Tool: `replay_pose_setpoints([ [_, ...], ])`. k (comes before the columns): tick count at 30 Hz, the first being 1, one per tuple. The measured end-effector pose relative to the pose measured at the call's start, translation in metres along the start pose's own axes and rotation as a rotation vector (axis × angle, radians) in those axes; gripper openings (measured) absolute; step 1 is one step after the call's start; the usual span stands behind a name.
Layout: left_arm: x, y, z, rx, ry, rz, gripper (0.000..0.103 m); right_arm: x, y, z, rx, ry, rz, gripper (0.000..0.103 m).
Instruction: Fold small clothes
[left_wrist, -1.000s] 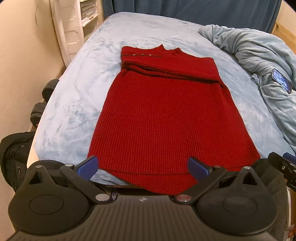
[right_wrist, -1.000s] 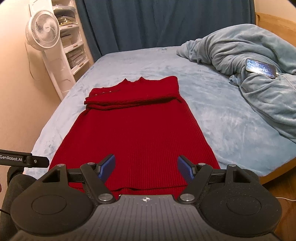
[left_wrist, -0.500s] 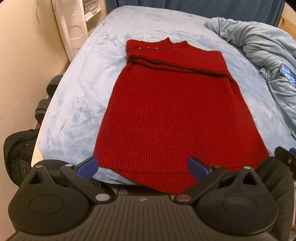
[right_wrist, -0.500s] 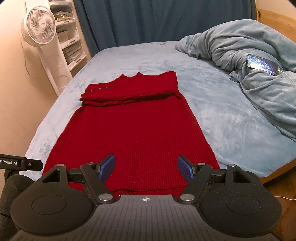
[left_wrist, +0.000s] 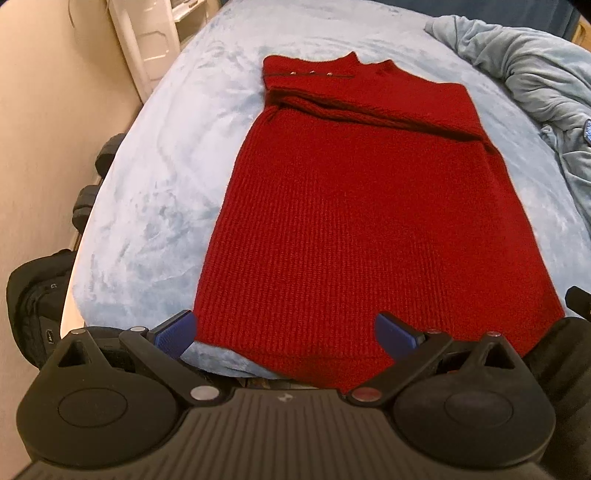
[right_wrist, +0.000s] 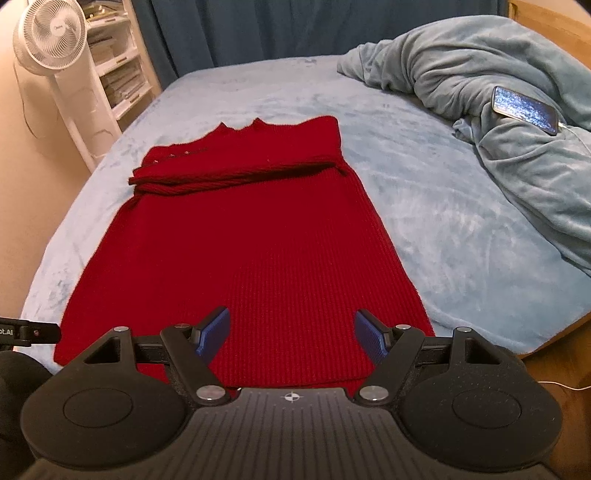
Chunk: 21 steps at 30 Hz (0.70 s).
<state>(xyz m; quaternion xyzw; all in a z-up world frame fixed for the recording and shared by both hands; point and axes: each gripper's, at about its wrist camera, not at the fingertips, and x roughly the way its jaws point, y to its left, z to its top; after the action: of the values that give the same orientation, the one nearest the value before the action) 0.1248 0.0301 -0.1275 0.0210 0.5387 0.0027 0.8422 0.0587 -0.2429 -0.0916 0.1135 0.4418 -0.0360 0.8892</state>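
Note:
A red knit dress (left_wrist: 354, 206) lies flat on the light blue bed (left_wrist: 166, 177), neck end far, hem near me, sleeves folded across the chest. It also shows in the right wrist view (right_wrist: 251, 258). My left gripper (left_wrist: 286, 332) is open and empty, hovering over the hem's left part. My right gripper (right_wrist: 291, 332) is open and empty, just above the hem's right part. The hem hangs slightly over the near bed edge.
A bunched blue blanket (right_wrist: 498, 122) with a phone (right_wrist: 524, 109) on it lies at the right. A white fan (right_wrist: 48, 40) and shelf unit (right_wrist: 118, 85) stand at the left wall. A black bag (left_wrist: 33, 295) sits on the floor at the left.
Both grippers have moved forward and lower toward the dress hem; the dress looks larger. Both stay open. The dress has not moved.

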Motion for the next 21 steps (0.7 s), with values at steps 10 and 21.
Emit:
replay_pose_setpoints([
  [10, 0.046, -0.001, 0.016, 0.107, -0.009, 0.109, 0.103, 0.045, -0.02, 0.01, -0.01, 0.064, -0.034, 0.08],
  [21, 0.138, 0.036, 0.047, 0.252, 0.014, 0.093, 0.103, 0.164, -0.119, 0.044, 0.044, 0.182, -0.147, 0.088],
])
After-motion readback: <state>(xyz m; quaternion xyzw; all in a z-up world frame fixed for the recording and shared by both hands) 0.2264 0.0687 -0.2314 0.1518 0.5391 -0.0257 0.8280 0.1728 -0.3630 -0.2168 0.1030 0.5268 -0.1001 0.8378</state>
